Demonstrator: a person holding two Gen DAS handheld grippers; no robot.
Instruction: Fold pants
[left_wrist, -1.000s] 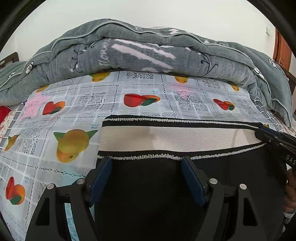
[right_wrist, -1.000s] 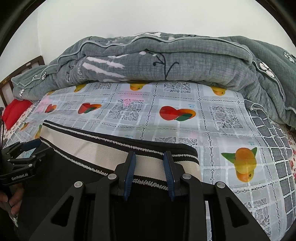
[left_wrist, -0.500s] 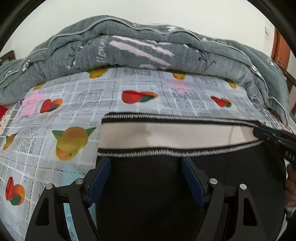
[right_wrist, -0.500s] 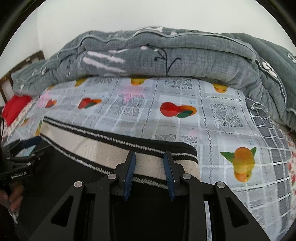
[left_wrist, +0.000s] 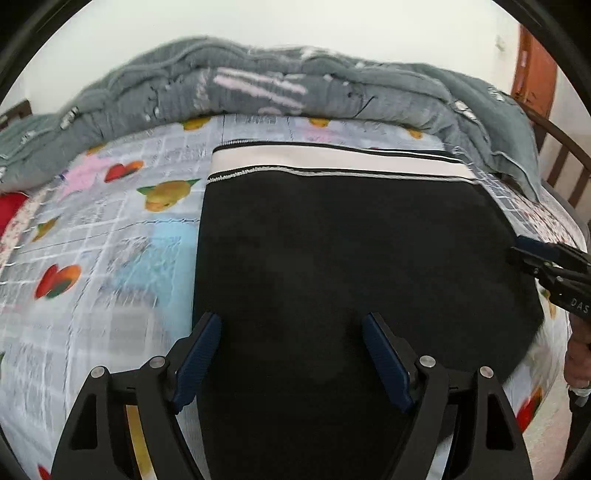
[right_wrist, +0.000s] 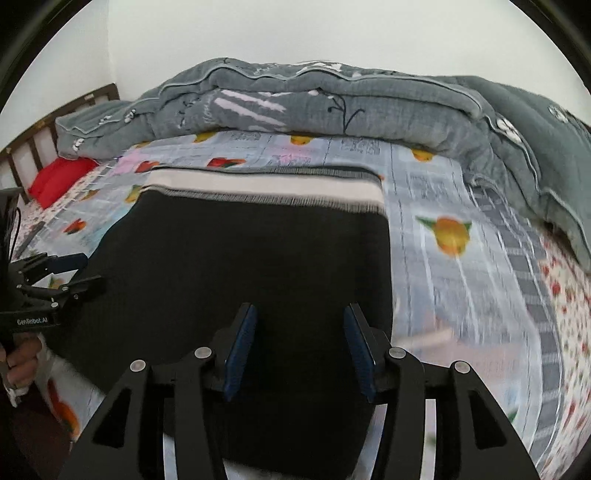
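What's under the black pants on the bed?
The black pants lie on a fruit-print sheet, which shows all round them. Whatever is directly beneath the fabric is covered, so I cannot tell.

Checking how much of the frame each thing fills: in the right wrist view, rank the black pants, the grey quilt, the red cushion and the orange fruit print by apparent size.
1. black pants
2. grey quilt, close behind; the pants lie nearer the camera, so true order is unsure
3. red cushion
4. orange fruit print, near the cushion in size
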